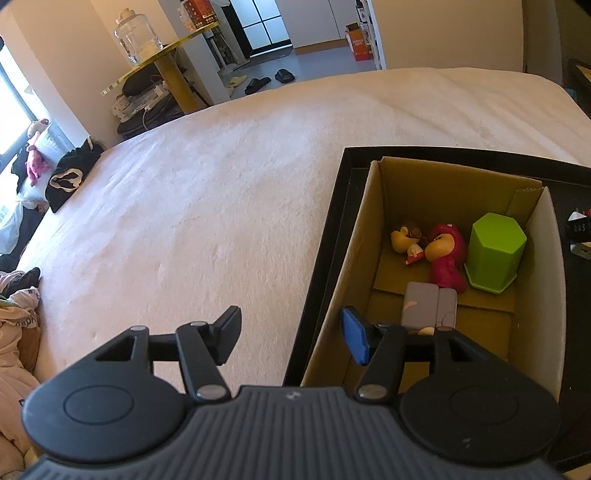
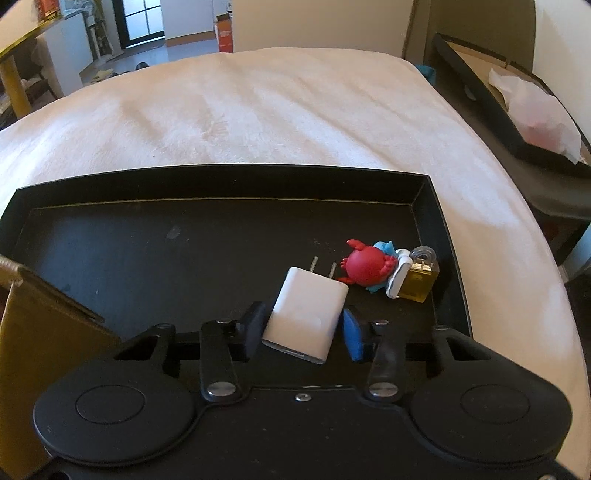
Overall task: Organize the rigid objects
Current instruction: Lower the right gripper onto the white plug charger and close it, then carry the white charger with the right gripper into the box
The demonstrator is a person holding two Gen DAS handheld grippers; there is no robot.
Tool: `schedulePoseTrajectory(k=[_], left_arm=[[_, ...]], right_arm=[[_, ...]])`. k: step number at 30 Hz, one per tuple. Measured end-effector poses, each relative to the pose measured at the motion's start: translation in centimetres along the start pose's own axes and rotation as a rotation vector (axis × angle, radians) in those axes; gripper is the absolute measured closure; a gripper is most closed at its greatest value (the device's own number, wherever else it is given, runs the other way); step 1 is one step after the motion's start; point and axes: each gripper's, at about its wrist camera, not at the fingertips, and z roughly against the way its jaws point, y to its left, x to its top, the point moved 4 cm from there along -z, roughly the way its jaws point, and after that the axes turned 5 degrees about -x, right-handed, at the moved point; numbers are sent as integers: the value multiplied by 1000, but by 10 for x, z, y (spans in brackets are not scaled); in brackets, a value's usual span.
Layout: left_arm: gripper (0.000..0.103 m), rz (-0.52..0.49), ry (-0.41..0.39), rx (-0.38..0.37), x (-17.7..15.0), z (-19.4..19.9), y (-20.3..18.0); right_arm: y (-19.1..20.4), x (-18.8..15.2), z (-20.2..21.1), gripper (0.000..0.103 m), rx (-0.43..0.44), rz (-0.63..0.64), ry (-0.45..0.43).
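A white plug charger (image 2: 306, 314) sits tilted between the fingers of my right gripper (image 2: 301, 330), which is shut on it just above the floor of a black tray (image 2: 221, 184). Beyond it in the tray's right corner lie a red crab toy (image 2: 367, 267) and a small yellow perfume bottle (image 2: 417, 282). My left gripper (image 1: 290, 325) is open and empty, over the left wall of a cardboard box (image 1: 369, 221) that stands in the tray. Inside the box are a green hexagonal container (image 1: 495, 254), a red figure (image 1: 445, 254), a yellow figure (image 1: 404, 240) and a grey case (image 1: 430, 304).
The tray rests on a bed with a cream cover (image 1: 184, 221). Clothes (image 1: 70, 177) lie at its left edge. A second dark tray with crumpled white wrapping (image 2: 535, 107) stands off the bed's right side. A side table with a glass jar (image 1: 136, 35) is at the back.
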Motion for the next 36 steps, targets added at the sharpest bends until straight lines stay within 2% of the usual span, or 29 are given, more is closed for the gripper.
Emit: schedulePoseTrajectory(k=[4,8,11,17,24,36], left_arm=[[44,10,-3,-4,-1,0,1],[44,21,-6,-8,-1,2,2],[44,28,-6,-18,-2,3,3],[44,15,-10,-67,-5,9,1],[44,25,-5,-87,-8,11,4],[44,30,-8,-104,-9,14,6]], right_arm=[[-5,3,2,66,55,-26,8],[-9,5,12,67,35,-13,-30],[-12,7,22,67,77,-34,-36],[-12,15,46,67,139,-51,-90],[-13,24,75,67,204,-66,-157],[0,31,106,67,297,-15,-214]])
